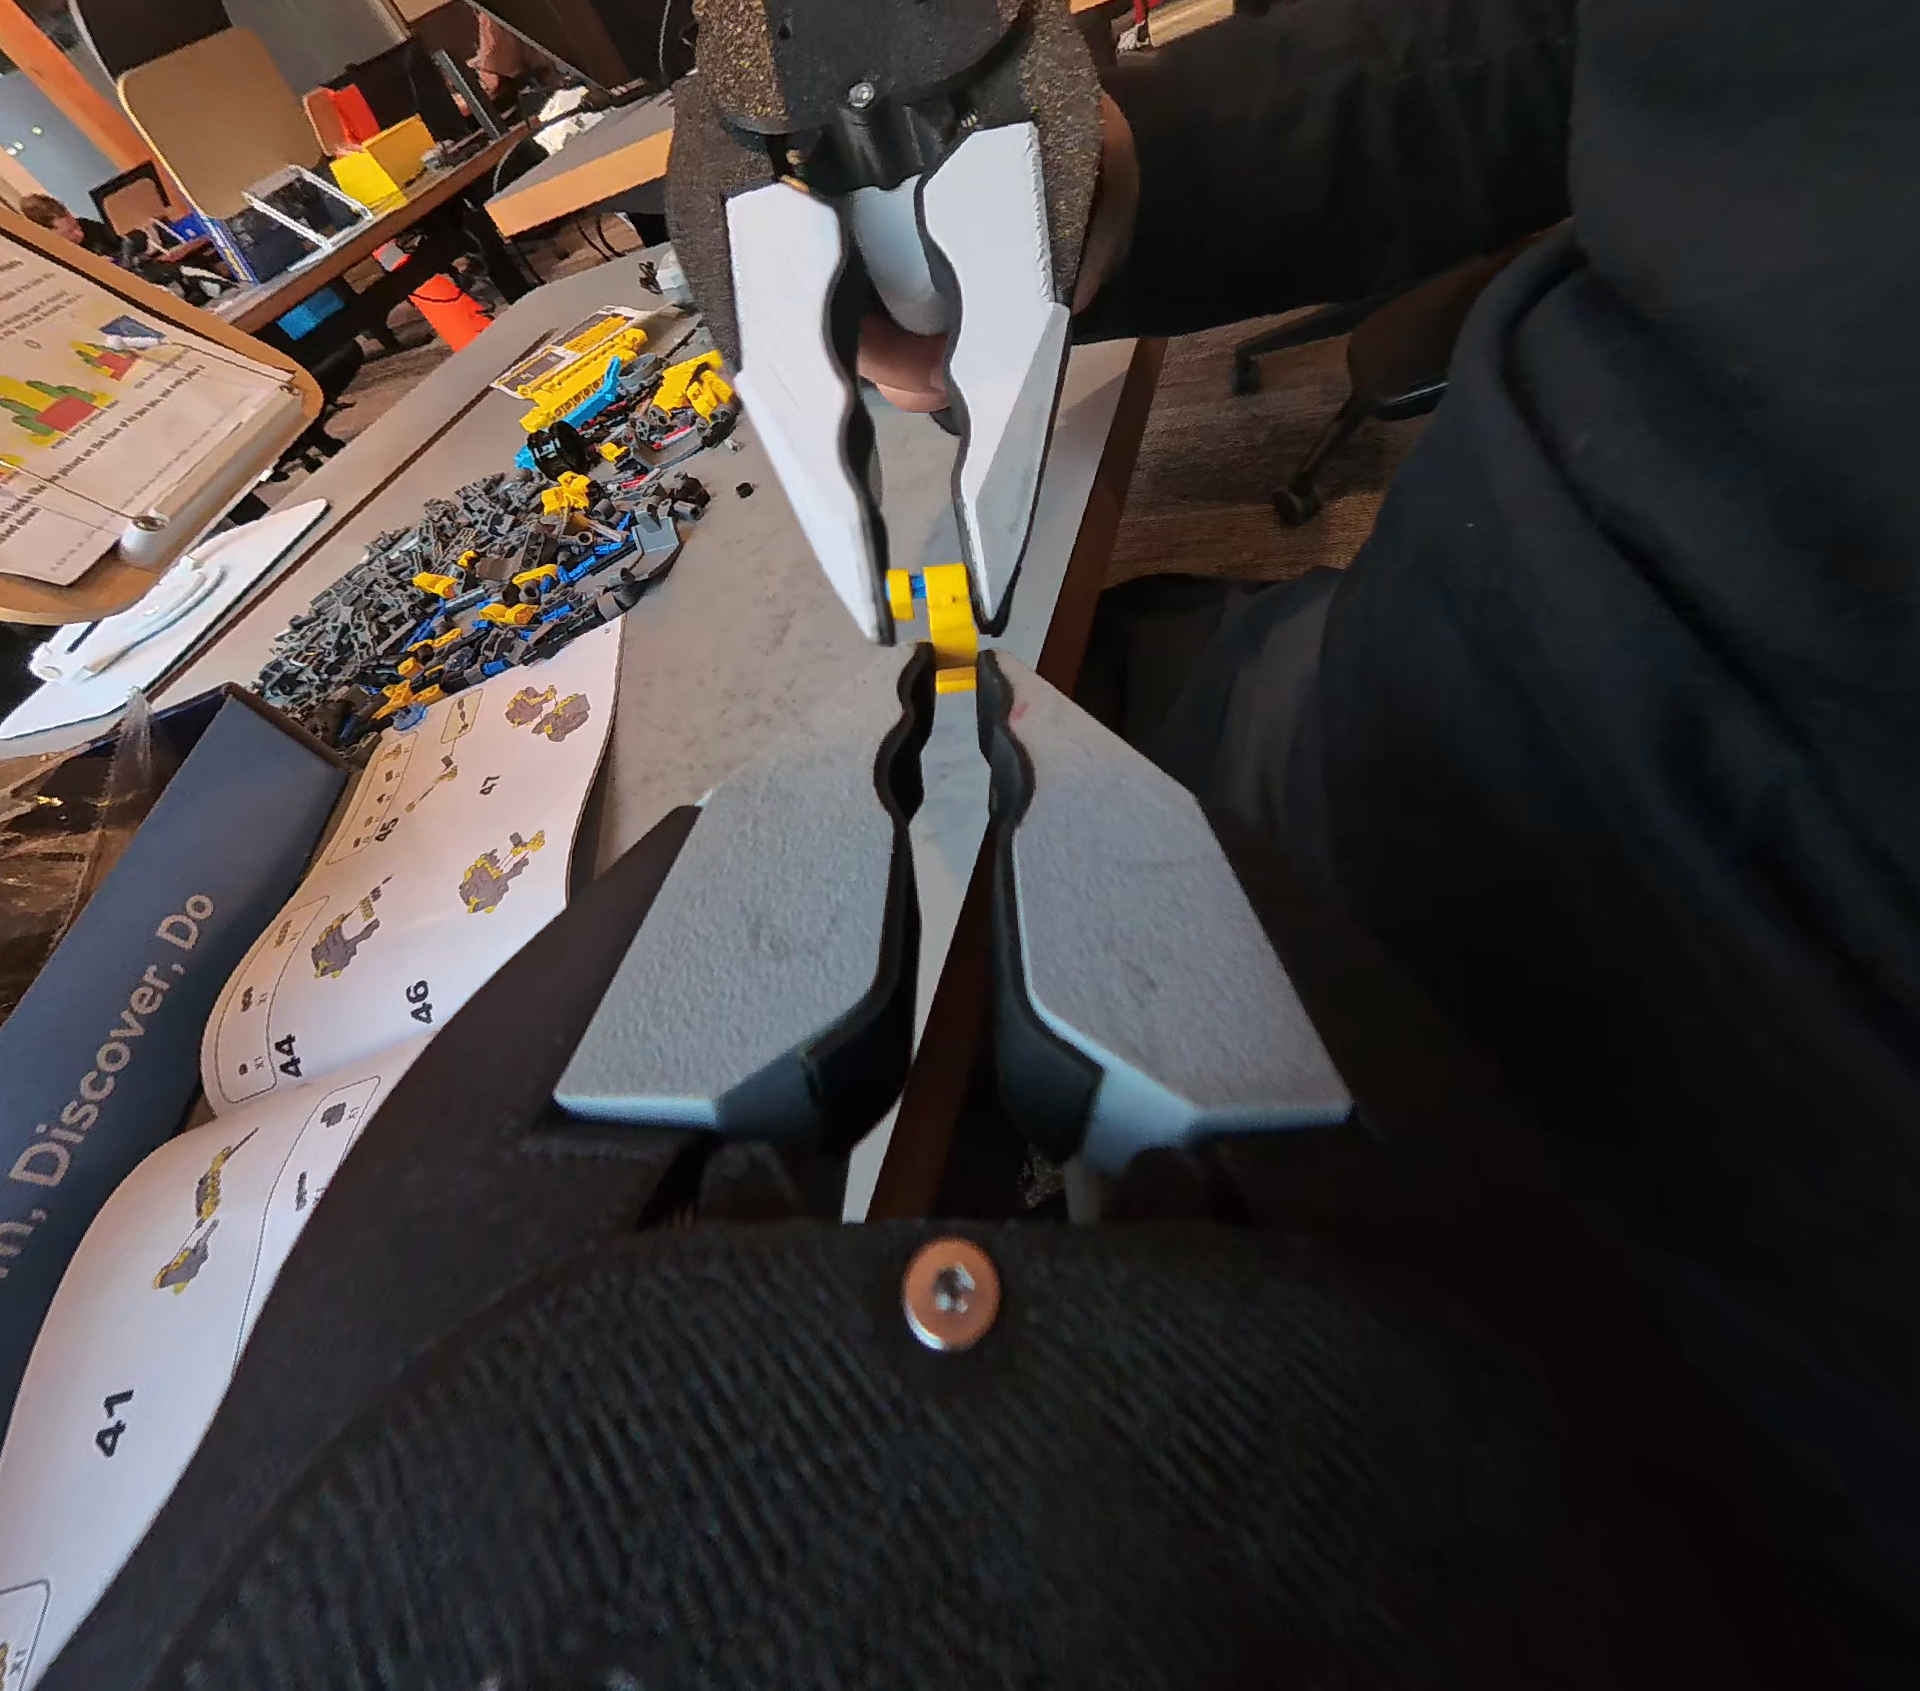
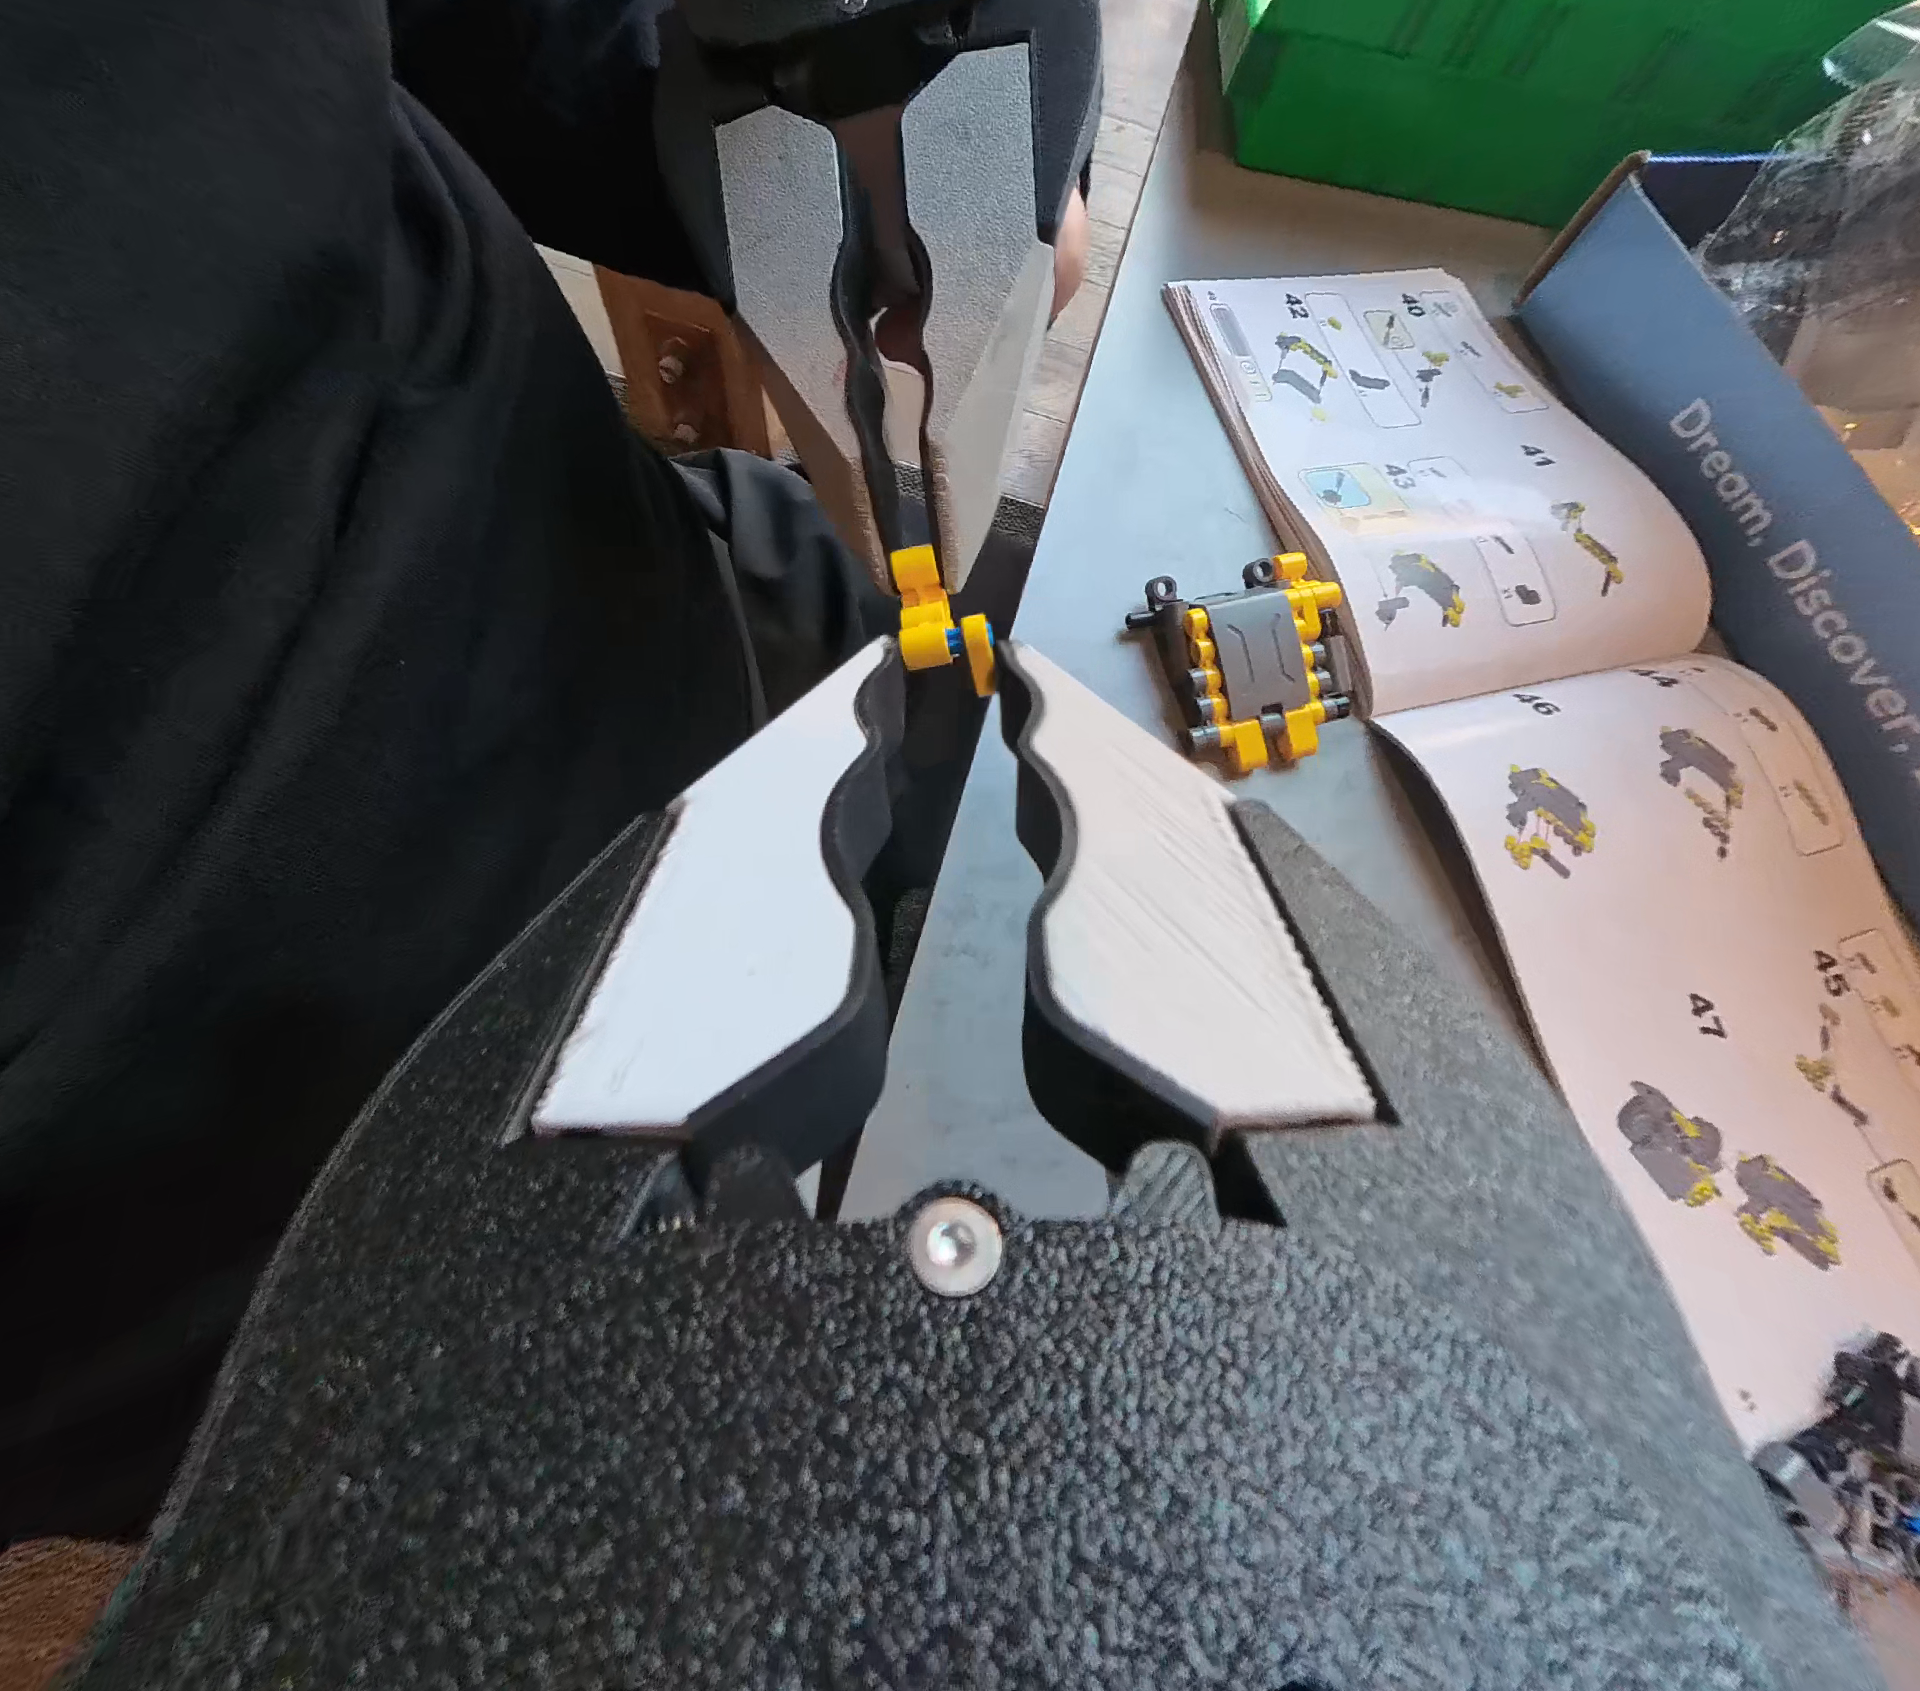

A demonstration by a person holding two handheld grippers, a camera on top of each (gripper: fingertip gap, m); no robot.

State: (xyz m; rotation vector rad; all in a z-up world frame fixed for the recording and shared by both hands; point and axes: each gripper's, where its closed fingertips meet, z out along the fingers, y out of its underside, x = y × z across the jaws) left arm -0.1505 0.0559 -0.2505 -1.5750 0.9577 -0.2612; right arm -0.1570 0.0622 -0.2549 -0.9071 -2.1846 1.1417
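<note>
Currently both grippers meet in mid-air over the near edge of the grey table (image 2: 1143,446), sharing one small part. The left gripper (image 1: 951,670) has its fingers pressed almost together, pinching one end of a yellow connector (image 1: 951,602). A blue pin (image 1: 916,585) runs sideways out of the connector's other end, and a yellow bush (image 2: 978,652) sits on that pin. The right gripper (image 2: 943,654) comes in from the opposite side. Its fingers are only narrowly apart and bracket the pin's line, one tip against the connector and the other against the bush. It looks like a squeeze along the pin, as far as I can judge.

A small grey-and-yellow built module (image 2: 1252,665) lies on the table, just beside the open instruction booklet (image 2: 1455,446). A dark blue box (image 2: 1766,498) stands behind the booklet, with green bins (image 2: 1558,31) farther off. A heap of loose grey, yellow and blue pieces (image 1: 488,592) lies beyond the booklet, well apart from the grippers.

Several things are hard to make out:
- The pin is nearly covered by the bush and connector, so how far the bush is seated cannot be told.
- The end of the connector inside the left gripper's pinch is hidden.
- Whether the right fingertips truly bear on the parts or only graze them is too fine to confirm.
- The person's dark sleeve (image 2: 260,394) fills much of both views and hides the table edge below.
</note>
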